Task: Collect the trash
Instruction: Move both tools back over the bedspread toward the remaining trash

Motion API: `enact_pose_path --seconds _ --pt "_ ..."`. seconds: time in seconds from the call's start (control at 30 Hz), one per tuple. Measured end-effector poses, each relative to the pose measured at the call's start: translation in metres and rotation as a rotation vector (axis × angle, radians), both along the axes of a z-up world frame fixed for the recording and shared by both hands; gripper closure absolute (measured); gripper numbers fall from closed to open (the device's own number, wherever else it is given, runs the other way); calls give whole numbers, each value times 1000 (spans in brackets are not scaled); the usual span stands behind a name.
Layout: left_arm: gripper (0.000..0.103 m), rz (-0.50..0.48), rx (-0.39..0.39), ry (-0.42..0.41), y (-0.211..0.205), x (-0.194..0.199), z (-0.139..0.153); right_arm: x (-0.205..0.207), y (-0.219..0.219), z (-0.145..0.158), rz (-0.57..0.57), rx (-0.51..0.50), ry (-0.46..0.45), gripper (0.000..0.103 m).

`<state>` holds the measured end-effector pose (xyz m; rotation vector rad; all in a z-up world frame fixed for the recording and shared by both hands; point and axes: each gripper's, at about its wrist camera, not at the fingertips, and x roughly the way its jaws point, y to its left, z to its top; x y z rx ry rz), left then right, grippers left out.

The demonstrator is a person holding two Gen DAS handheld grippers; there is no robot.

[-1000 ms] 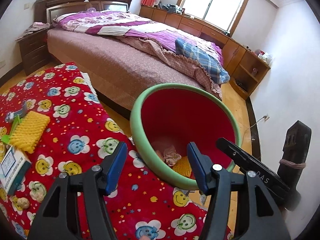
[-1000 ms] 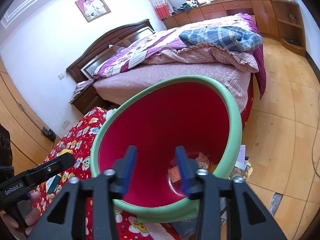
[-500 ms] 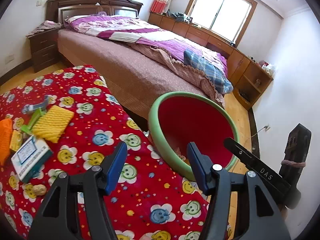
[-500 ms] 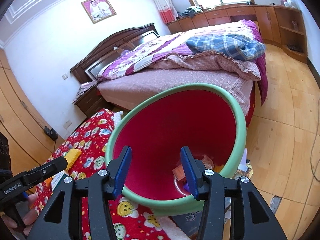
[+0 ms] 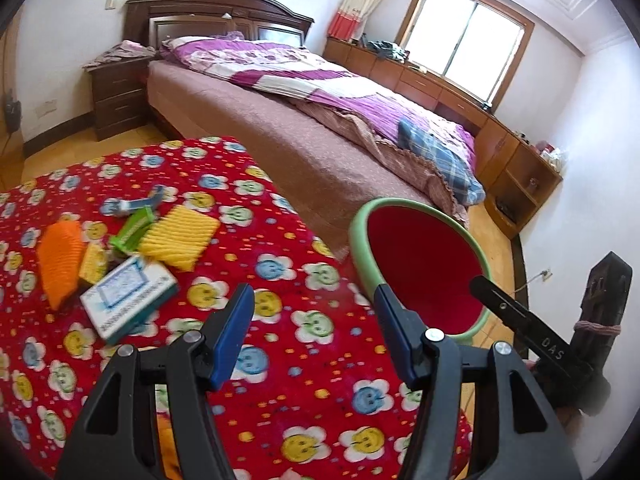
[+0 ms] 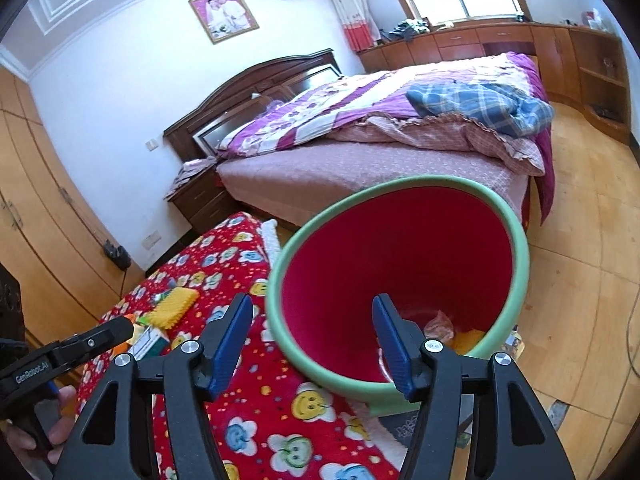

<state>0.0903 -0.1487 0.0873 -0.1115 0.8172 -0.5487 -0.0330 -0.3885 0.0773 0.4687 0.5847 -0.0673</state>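
A red bin with a green rim (image 5: 424, 264) (image 6: 400, 264) stands beside the table's edge, with crumpled scraps (image 6: 440, 326) at its bottom. On the red flowered cloth (image 5: 280, 280) lies a pile of trash: a yellow ribbed sponge (image 5: 180, 236), an orange piece (image 5: 60, 264), a green wrapper (image 5: 132, 232), a white-and-teal box (image 5: 128, 296) and a blue-grey piece (image 5: 136, 202). My left gripper (image 5: 316, 336) is open and empty above the cloth, right of the pile. My right gripper (image 6: 312, 338) is open and empty at the bin's near rim.
A bed (image 5: 304, 120) with purple quilt stands behind the table and bin. A dark nightstand (image 5: 116, 96) is at its head. Wooden cabinets (image 5: 520, 168) line the window wall. Wood floor (image 6: 580, 260) lies right of the bin.
My right gripper opened and let go of the bin's rim. My left gripper drew back and swung left, so the trash pile came more into view.
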Motion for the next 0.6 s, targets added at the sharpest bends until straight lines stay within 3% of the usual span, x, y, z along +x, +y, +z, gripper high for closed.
enact_pose_path --seconds 0.6 --pt "41 181 61 -23 92 28 5 27 34 -3 76 -3 34 39"
